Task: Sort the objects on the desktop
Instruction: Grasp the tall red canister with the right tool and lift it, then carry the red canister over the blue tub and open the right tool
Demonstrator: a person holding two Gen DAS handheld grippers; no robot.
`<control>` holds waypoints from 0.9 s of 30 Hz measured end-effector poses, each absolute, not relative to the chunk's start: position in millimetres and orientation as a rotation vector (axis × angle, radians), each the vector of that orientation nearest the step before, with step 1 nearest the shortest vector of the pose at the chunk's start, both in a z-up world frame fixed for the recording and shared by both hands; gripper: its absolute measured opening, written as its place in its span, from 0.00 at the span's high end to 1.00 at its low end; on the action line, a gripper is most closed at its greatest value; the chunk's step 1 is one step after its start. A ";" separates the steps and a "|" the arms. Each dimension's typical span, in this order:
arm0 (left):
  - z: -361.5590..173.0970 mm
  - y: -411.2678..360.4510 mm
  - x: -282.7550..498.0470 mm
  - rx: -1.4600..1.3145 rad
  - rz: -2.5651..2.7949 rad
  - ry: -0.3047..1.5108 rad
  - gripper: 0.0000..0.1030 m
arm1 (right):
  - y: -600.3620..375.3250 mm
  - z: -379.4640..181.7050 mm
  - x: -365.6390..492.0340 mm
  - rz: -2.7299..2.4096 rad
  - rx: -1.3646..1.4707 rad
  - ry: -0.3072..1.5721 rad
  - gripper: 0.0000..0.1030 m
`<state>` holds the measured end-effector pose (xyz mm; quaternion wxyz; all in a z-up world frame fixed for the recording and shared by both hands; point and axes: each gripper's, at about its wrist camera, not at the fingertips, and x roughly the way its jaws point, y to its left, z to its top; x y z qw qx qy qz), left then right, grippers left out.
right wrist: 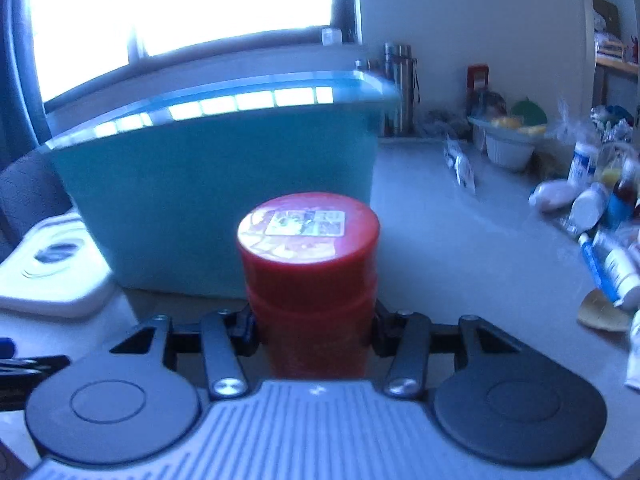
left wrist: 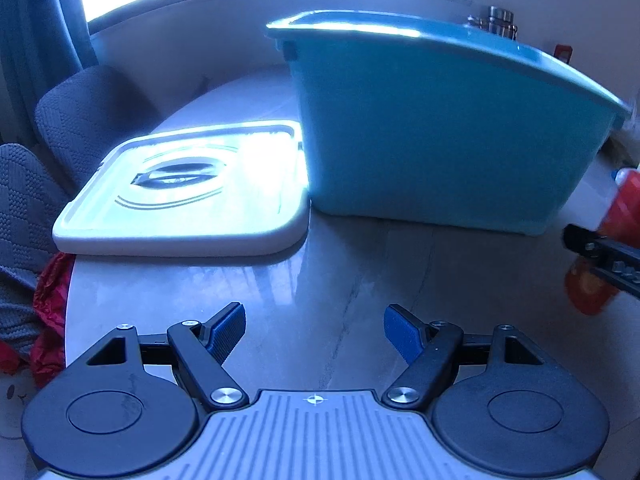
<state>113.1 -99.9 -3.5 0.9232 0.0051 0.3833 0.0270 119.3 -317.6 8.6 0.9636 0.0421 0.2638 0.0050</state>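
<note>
My right gripper (right wrist: 314, 330) is shut on a red jar (right wrist: 310, 276) with a labelled red lid, held upright in front of the teal storage bin (right wrist: 216, 192). The jar and that gripper also show at the right edge of the left wrist view (left wrist: 622, 208). My left gripper (left wrist: 315, 330) is open and empty, low over the grey table, with the teal bin (left wrist: 436, 140) ahead and to the right. The bin's white lid (left wrist: 188, 200) lies flat on the table left of the bin.
Several tubes, bottles and packets (right wrist: 600, 232) lie scattered on the table at the right. A white bowl (right wrist: 508, 148) and metal flasks (right wrist: 400, 88) stand behind the bin. A grey chair (left wrist: 80, 120) stands at the table's left edge, with red fabric (left wrist: 48, 312) below it.
</note>
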 end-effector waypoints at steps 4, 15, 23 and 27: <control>4.2 -89.0 111.9 -0.039 0.062 0.766 0.24 | -310.9 41.3 103.6 0.020 0.049 0.488 0.51; 25.5 -77.5 102.4 -0.038 0.053 0.678 0.24 | -291.1 109.7 84.1 0.046 -0.049 0.367 0.51; 43.6 -67.1 102.7 -0.050 0.054 0.631 0.24 | -271.1 133.5 83.0 0.065 -0.067 0.307 0.51; 51.1 -63.6 103.3 -0.044 0.062 0.608 0.24 | -263.9 141.2 86.4 0.070 -0.074 0.283 0.51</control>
